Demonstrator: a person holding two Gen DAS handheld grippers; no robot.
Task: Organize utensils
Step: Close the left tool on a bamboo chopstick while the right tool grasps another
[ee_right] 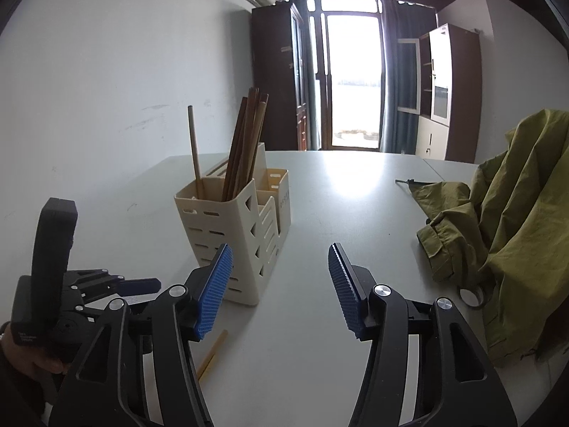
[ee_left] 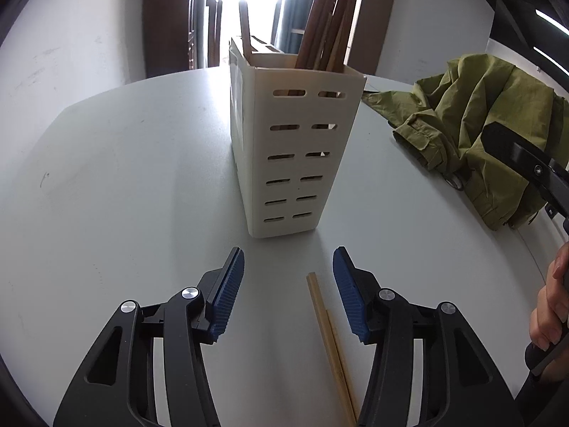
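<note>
A cream slotted utensil holder point(ee_left: 291, 149) stands upright on the white table point(ee_left: 124, 178), with several dark wooden chopsticks point(ee_left: 327, 21) and one lone stick in it. It also shows in the right wrist view point(ee_right: 234, 238). A pair of light bamboo chopsticks point(ee_left: 329, 338) lies flat on the table between my left gripper's fingers, close to the right one. My left gripper point(ee_left: 288, 291) is open and empty, just short of the holder. My right gripper point(ee_right: 281, 284) is open and empty, to the right of the holder. The bamboo chopsticks' tip point(ee_right: 213, 354) shows beside its left finger.
An olive green jacket point(ee_left: 476, 124) lies crumpled on the table's right side, also in the right wrist view point(ee_right: 505, 242). The left gripper's body point(ee_right: 53, 284) sits at the holder's left. Behind the table are dark cabinets and a bright doorway point(ee_right: 352, 82).
</note>
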